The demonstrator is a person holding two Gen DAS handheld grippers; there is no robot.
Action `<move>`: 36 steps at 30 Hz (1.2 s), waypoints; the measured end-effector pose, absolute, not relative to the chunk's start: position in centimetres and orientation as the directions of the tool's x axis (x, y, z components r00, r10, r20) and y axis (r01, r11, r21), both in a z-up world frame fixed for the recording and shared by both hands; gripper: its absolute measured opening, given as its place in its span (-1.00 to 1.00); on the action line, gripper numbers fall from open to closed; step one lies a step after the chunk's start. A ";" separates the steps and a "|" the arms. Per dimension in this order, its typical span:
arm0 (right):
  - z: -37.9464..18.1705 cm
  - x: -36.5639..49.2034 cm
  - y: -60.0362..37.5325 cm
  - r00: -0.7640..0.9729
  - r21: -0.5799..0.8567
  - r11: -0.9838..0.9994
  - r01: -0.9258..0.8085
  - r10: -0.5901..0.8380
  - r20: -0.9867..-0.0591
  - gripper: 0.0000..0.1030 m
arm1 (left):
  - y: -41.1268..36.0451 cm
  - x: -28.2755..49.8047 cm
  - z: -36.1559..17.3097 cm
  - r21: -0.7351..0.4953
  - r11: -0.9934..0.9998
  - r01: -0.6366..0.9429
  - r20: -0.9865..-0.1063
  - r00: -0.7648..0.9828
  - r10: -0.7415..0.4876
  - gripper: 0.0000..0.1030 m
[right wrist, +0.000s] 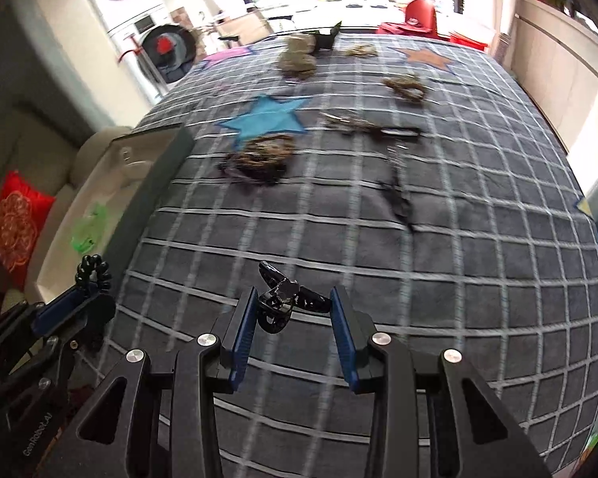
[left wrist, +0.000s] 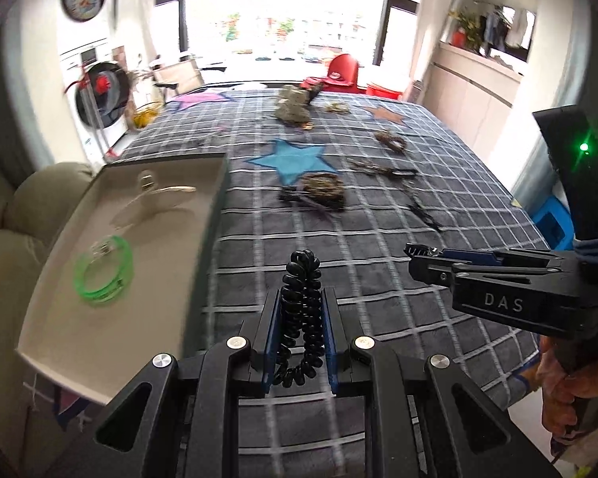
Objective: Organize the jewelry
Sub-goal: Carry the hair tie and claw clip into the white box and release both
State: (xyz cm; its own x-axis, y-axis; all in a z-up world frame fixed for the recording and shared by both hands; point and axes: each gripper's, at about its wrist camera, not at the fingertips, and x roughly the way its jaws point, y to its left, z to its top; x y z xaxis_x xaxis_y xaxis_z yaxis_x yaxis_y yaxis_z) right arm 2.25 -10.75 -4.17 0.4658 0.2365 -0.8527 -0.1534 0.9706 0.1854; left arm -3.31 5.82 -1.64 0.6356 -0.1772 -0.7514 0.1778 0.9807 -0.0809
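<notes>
My left gripper (left wrist: pixel 301 310) is shut on a black spiral hair tie (left wrist: pixel 302 310), which sticks up between its blue pads above the checked cloth. That hair tie (right wrist: pixel 93 273) and the left gripper (right wrist: pixel 69 302) also show at the lower left of the right wrist view. My right gripper (right wrist: pixel 293 302) is shut on a black hair clip (right wrist: pixel 285 300) spanning its pads; from the left wrist view the right gripper (left wrist: pixel 422 257) reaches in from the right. A white tray (left wrist: pixel 59 330) at the left holds a green bangle (left wrist: pixel 103 273) and a clear piece (left wrist: pixel 155 195).
Loose jewelry lies on the grey checked cloth (left wrist: pixel 378 263): a brown beaded bundle (left wrist: pixel 323 191), a dark strand (left wrist: pixel 382 169), a wreath-like piece (left wrist: pixel 392 139), a black clip (left wrist: pixel 422 213). A beige sofa (left wrist: pixel 28 199) stands left of the tray. A hand (left wrist: pixel 570 402) grips the right tool.
</notes>
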 end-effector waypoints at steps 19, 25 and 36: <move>-2.3 7.0 5.6 0.412 0.146 0.892 -0.427 0.336 -0.847 -0.22 | 21.6 -0.9 -3.9 -0.095 0.977 -0.192 -0.772 0.634 0.050 -0.58; -3.7 9.9 9.8 0.382 0.123 0.882 -0.455 0.319 -0.867 -0.22 | 24.9 0.5 -5.9 -0.095 0.963 -0.254 -0.803 0.591 0.077 -0.58; -6.9 13.3 13.1 0.336 0.101 0.889 -0.447 0.272 -0.902 -0.22 | 25.7 2.3 -8.3 -0.084 0.961 -0.264 -0.848 0.526 0.070 -0.58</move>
